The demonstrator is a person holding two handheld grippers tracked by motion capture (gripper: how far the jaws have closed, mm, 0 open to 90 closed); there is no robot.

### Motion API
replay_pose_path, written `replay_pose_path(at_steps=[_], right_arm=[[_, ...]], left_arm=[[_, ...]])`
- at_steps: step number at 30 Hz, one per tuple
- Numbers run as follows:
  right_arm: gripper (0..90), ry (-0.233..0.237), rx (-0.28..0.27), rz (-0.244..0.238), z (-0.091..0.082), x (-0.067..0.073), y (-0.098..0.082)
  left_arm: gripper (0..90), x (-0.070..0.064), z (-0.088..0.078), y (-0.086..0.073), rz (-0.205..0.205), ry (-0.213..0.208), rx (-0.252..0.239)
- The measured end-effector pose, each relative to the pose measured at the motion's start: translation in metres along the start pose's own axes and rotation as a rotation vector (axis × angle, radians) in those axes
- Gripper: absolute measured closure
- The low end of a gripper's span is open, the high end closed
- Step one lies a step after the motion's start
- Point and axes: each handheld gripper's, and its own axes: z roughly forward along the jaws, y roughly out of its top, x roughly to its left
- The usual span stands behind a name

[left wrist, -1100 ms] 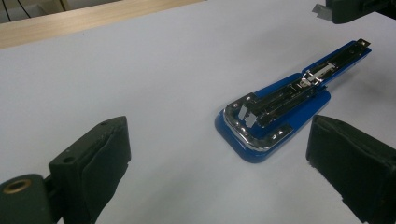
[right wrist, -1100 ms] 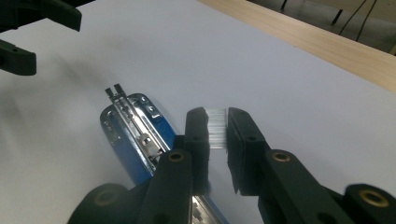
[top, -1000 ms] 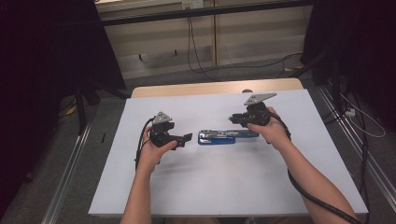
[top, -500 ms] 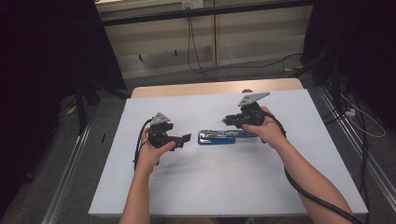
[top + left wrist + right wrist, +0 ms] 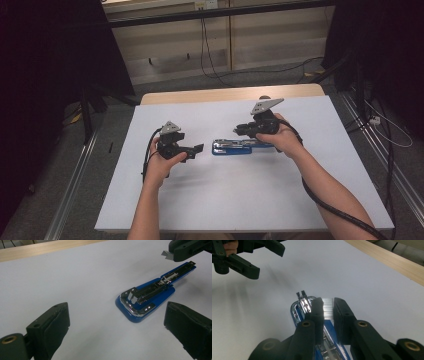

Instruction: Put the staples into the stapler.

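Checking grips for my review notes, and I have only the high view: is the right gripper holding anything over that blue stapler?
Observer: Yes. In the right gripper view, the right gripper is shut on a silver strip of staples, clamped between its fingers.
Operator: Is the strip in the stapler yet?
Observer: Not yet. It is held just above the blue stapler, whose metal channel lies uncovered, facing up.
Operator: And the other hand?
Observer: The left gripper has its fingers wide open and holds nothing. The stapler's broad end lies on the table just beyond them, untouched.
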Motion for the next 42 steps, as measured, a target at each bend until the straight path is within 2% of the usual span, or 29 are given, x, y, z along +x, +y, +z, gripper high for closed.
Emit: replay_pose_path(at_steps=[16,23,33,37,42], right_arm=[[79.3,0.048,0.022,-0.054,0.010,0.005,0.007],[79.3,0.080,0.032,-0.083,0.017,0.008,0.010],[79.3,0.112,0.055,-0.099,0.027,0.009,0.012],[79.3,0.123,0.064,-0.114,0.029,0.009,0.013],[79.3,0.137,0.071,-0.123,0.032,0.009,0.015]], left_arm=[[6.6,0.000,0.000,-0.001,0.024,0.023,0.015],[6.6,-0.001,-0.001,-0.001,0.010,0.015,0.017],[6.6,-0.001,0.000,-0.002,0.022,0.014,0.025],[6.6,-0.001,0.000,-0.002,0.009,0.011,0.022],[6.6,0.000,-0.001,-0.002,0.016,0.015,0.021]])
